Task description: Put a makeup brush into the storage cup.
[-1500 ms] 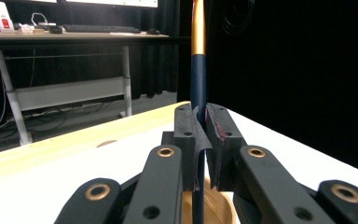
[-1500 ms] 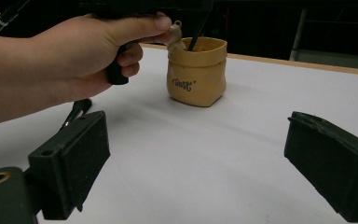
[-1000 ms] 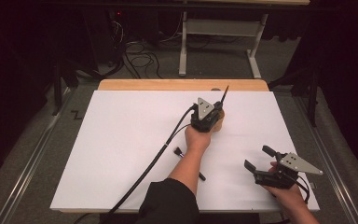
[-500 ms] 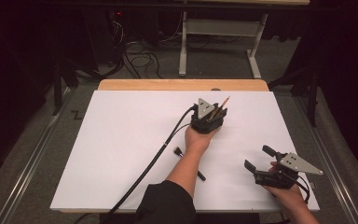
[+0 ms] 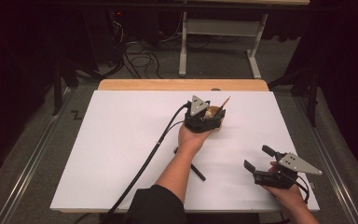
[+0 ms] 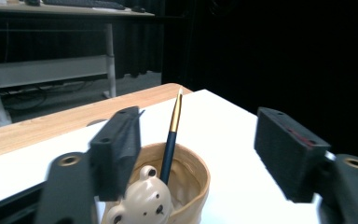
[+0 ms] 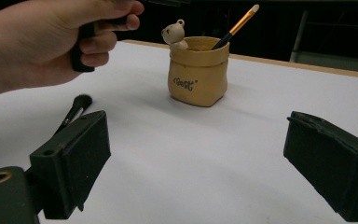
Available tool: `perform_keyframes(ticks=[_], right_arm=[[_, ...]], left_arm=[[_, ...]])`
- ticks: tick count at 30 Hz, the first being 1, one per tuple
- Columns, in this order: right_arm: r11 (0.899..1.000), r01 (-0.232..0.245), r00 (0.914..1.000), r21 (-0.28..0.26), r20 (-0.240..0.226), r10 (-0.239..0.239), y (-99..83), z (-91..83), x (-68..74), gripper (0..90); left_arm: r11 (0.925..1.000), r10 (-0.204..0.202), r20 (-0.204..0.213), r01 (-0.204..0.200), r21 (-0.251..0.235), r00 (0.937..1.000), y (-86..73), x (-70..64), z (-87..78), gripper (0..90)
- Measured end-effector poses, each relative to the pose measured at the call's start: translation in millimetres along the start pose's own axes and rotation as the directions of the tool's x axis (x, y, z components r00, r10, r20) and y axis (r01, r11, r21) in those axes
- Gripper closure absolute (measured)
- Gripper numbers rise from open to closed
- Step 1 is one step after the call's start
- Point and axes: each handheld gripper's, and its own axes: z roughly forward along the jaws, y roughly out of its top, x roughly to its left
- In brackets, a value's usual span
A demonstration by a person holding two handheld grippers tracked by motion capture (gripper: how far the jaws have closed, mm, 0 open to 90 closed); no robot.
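The tan bag-shaped ceramic pot [image 7: 198, 70] carries a short line of dark cursive writing on its front, too small and blurred to read. A small cream bear figure [image 7: 173, 32] sits at its rim. Inside the pot stands one slim brush with a dark blue handle and a gold ferrule [image 6: 171, 135], leaning against the rim with its pale tip up; in the right gripper view the same brush slants out of the pot toward the upper right.

The pot stands on the white sheet covering the bench [image 5: 121, 140], toward the far middle, near the bare wooden strip along the far edge [image 5: 144, 85].

The left hand-held gripper [image 5: 205, 122] hovers directly over the pot, released: in the left gripper view its two black jaws stand wide apart on either side of the pot, and the brush rises between them without touching either.

The right hand-held gripper [image 5: 257, 158] is near the right front corner of the sheet, well apart from the pot, also released, jaws spread and holding nothing.

A second black-handled brush with a dark bristle head [image 7: 73, 111] lies flat on the sheet, partly under the left forearm in the high view.
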Motion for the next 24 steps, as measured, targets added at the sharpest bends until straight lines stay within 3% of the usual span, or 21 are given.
perform_keyframes(ticks=[7, 10, 16, 20, 24], right_arm=[[1.000, 0.010, 1.0000, 0.003, -0.001, -0.010, 0.0, 1.4, 1.6, 7.5], [1.000, 0.011, 0.9999, 0.004, -0.001, -0.011, -0.3, 1.6, 1.4, 7.5], [1.000, 0.013, 0.9999, 0.010, 0.005, -0.013, -1.1, 1.6, 0.4, 7.5], [1.000, 0.020, 0.9998, 0.014, 0.004, -0.020, -1.3, 2.4, 1.8, 7.5], [0.999, 0.028, 0.9996, 0.019, 0.003, -0.028, -1.6, 2.6, 2.7, 7.5]], left_arm=[[0.9996, -0.024, -0.022, 0.024, 0.011, 0.9995, 0.6, 8.3, -16.2, 17.7], [0.9999, -0.014, -0.037, 0.014, 0.005, 0.9992, -1.8, 10.0, -23.5, 15.4], [0.9998, -0.014, -0.037, 0.014, 0.014, 0.9992, -3.9, 13.4, -36.7, 2.2], [0.9989, -0.018, -0.041, 0.020, 0.042, 0.9990, -5.2, 16.7, -45.7, 0.3], [0.9990, -0.027, -0.053, 0.029, 0.034, 0.9982, -7.8, 20.0, -58.0, 0.2]])
